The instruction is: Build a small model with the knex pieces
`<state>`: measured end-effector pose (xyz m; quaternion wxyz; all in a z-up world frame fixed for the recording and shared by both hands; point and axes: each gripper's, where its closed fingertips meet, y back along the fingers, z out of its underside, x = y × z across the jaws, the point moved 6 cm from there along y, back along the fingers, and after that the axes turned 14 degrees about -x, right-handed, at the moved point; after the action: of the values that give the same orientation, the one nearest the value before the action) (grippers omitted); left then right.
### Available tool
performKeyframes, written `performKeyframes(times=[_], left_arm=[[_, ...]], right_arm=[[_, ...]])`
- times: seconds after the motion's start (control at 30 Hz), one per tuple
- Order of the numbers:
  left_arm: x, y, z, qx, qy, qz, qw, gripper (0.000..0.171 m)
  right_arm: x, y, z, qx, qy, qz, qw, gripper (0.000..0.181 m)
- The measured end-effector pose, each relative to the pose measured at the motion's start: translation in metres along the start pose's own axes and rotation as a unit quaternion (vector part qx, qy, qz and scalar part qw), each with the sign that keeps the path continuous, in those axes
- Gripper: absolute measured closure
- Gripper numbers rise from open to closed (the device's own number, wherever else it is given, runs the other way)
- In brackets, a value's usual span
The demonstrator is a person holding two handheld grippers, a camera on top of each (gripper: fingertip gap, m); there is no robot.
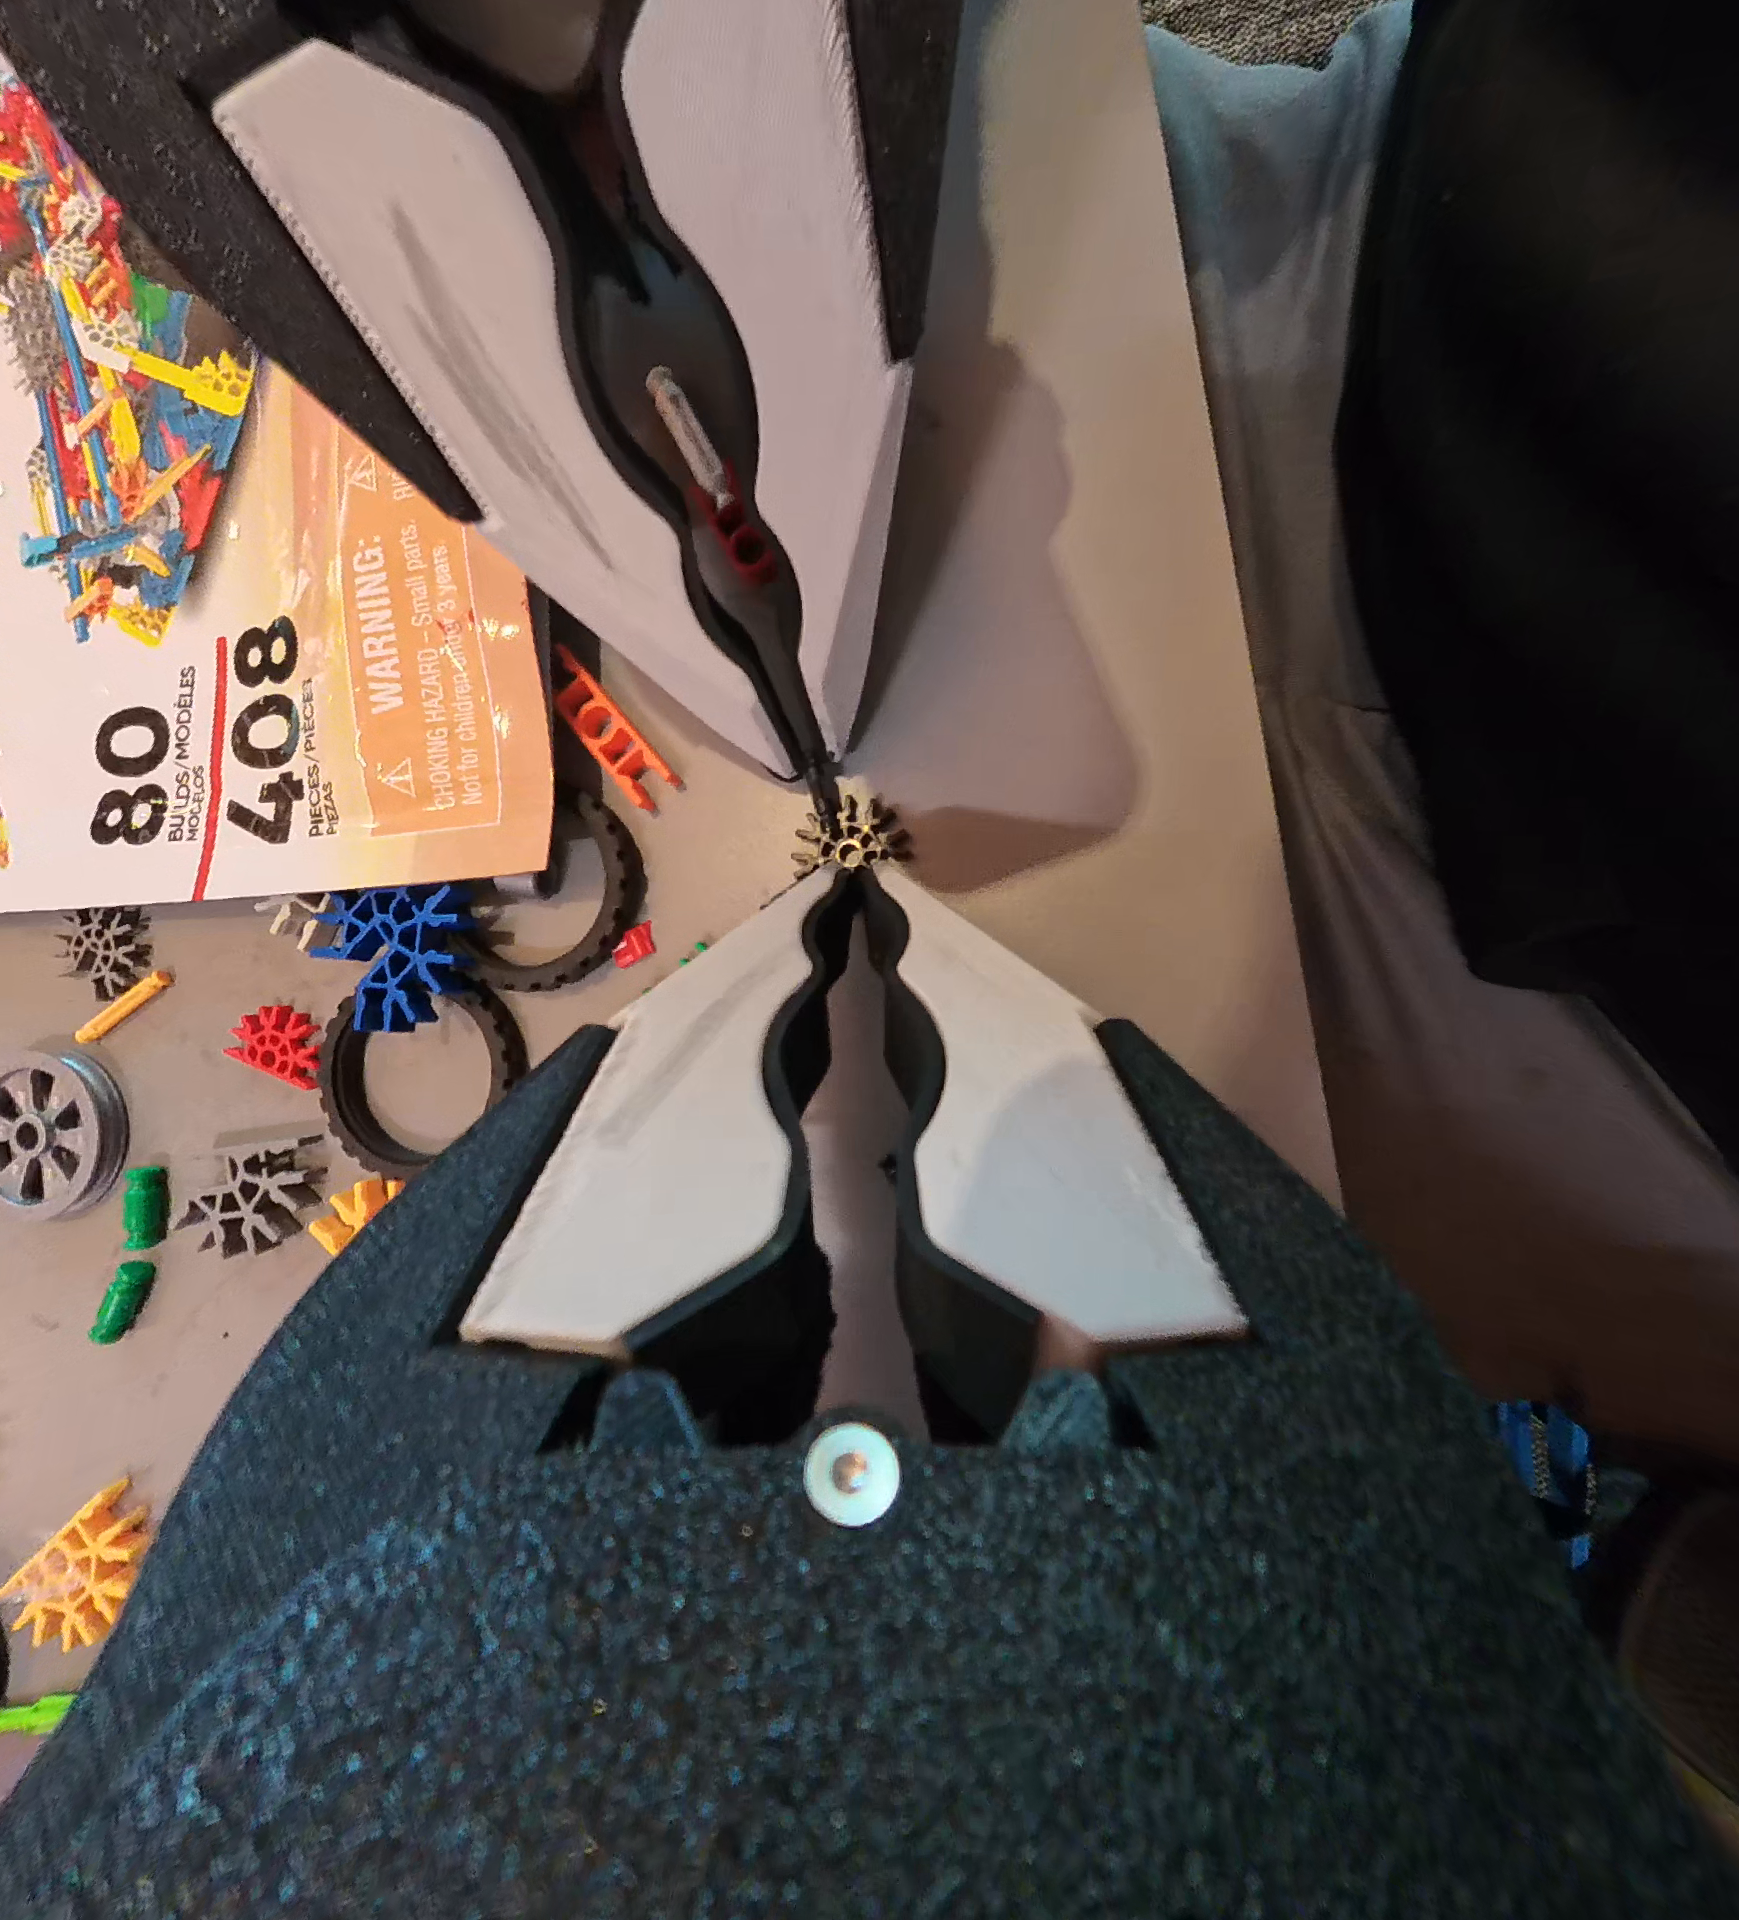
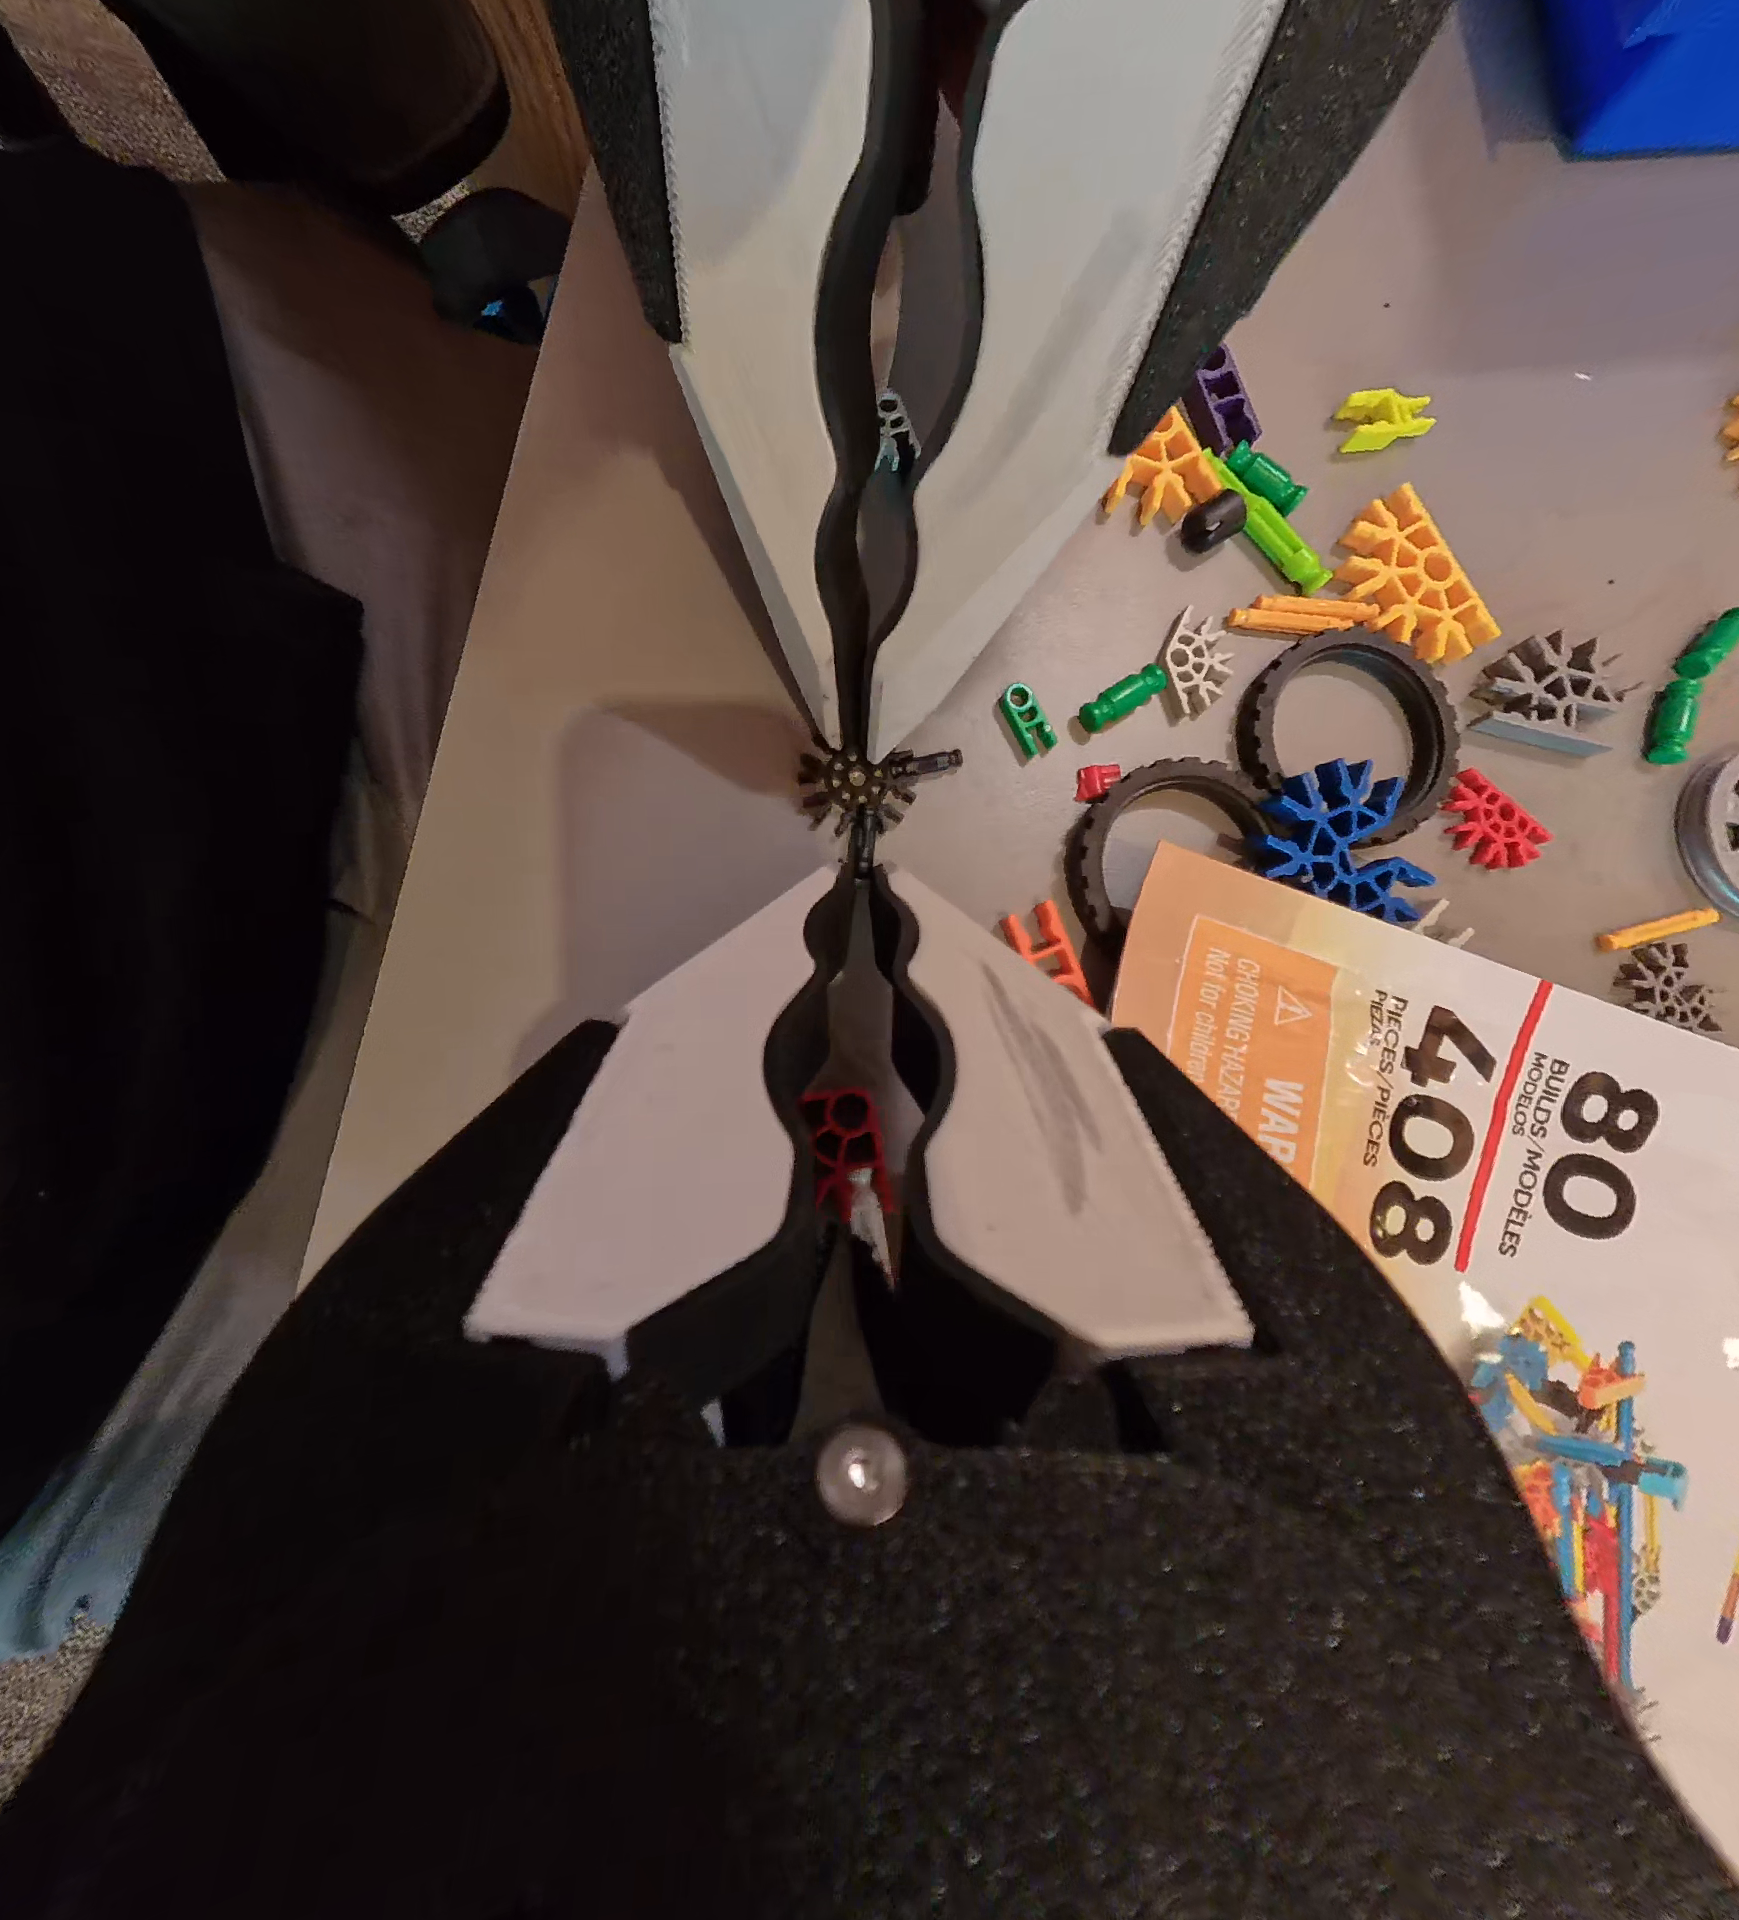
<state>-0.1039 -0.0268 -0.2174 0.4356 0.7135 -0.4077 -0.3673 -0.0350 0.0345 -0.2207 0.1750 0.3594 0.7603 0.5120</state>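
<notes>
Two grippers meet tip to tip over the table near its edge, and a small dark snowflake-shaped connector sits between them. The left gripper has its fingers pressed together at the tips, pinching the connector's rim from one side. The right gripper has its fingers closed on a thin black rod that is plugged into the connector; a second short black rod sticks out of the connector sideways. Farther back between the right gripper's fingers, a red connector with a grey rod attached lies in the wider gap. Beside the grippers lies a printed bag showing colourful models, partly covering a black tyre. An orange connector lies just beside the bag's corner. Around it lie a blue connector, a red one, a grey wheel hub, green rods and yellow connectors.
</notes>
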Motion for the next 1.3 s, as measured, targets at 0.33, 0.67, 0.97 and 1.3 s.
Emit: performKeyframes(times=[0.33, 0.67, 0.97, 1.3], left_arm=[[-0.0006, 0.0001, -0.0007, -0.006, -0.013, 0.006, 1.0, 0.171], [-0.0052, 0.0019, 0.0024, -0.015, -0.048, 0.03, 0.998, 0.171], [-0.0089, 0.0017, 0.0033, -0.014, -0.057, 0.041, 0.997, 0.171], [-0.0089, 0.0015, 0.0031, -0.014, -0.061, 0.046, 0.997, 0.171]], right_arm=[[0.0024, -0.0005, -0.0015, -0.018, 0.022, -0.001, 1.0, 0.18], [0.0052, -0.0001, -0.0036, -0.042, 0.071, -0.017, 0.996, 0.18], [0.0078, 0.0023, -0.0061, -0.036, 0.088, -0.029, 0.995, 0.18], [0.0096, -0.0024, -0.0084, -0.045, 0.096, -0.028, 0.994, 0.179]])
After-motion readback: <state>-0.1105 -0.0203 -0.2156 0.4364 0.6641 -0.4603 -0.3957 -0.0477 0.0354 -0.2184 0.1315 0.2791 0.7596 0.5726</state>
